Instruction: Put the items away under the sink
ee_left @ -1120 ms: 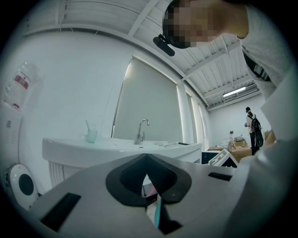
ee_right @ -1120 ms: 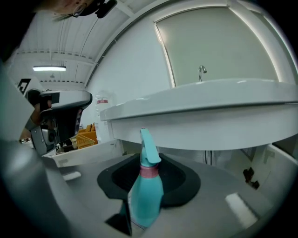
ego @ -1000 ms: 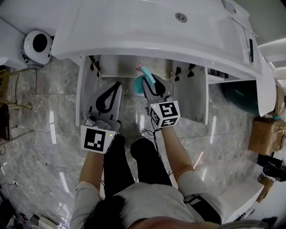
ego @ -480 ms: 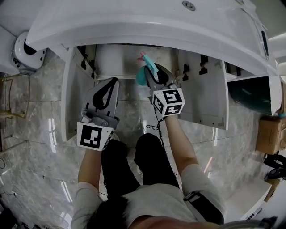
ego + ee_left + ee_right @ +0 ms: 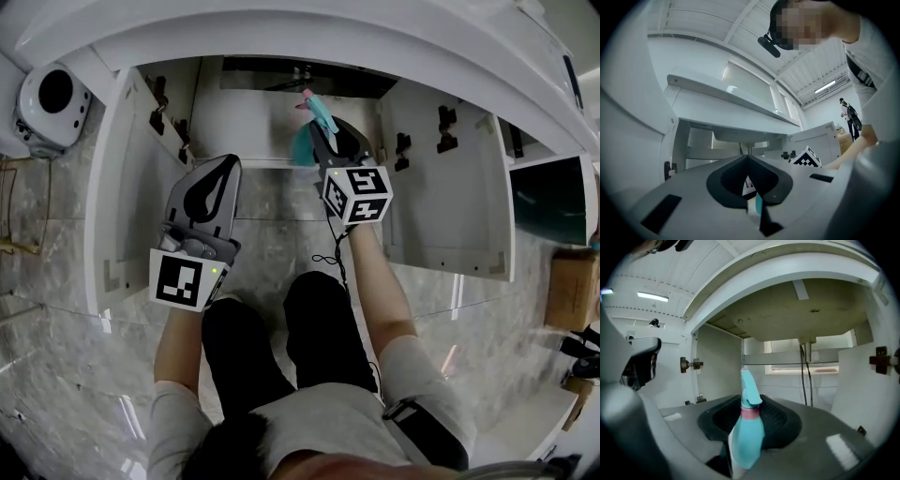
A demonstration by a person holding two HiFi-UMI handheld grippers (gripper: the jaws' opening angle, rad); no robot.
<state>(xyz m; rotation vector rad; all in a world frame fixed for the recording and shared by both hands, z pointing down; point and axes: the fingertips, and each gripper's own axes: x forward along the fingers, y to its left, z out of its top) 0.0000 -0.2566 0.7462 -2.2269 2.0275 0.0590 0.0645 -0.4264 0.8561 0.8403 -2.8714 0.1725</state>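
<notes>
A teal spray bottle (image 5: 302, 142) with a pink collar stands upright between the jaws of my right gripper (image 5: 322, 131), which is shut on it. In the right gripper view the bottle (image 5: 747, 432) points into the open cabinet (image 5: 787, 376) under the sink, at its mouth. My left gripper (image 5: 225, 161) hovers to the left, a little further back, with its jaw tips touching. In the left gripper view the gripper (image 5: 747, 158) is shut, and a small white and teal bit shows in the hollow behind the tips. I cannot tell what that bit is.
Both cabinet doors, left (image 5: 122, 187) and right (image 5: 450, 187), are swung wide open. Drain pipes (image 5: 806, 366) hang at the cabinet's back. The white sink counter (image 5: 328, 37) overhangs above. A round white device (image 5: 47, 103) sits at the left, a teal bin (image 5: 553, 202) at the right.
Both grippers have moved forward toward the cabinet, and the bottle is now at its opening. The head view has come closer, so more of the cabinet's inside shows.
</notes>
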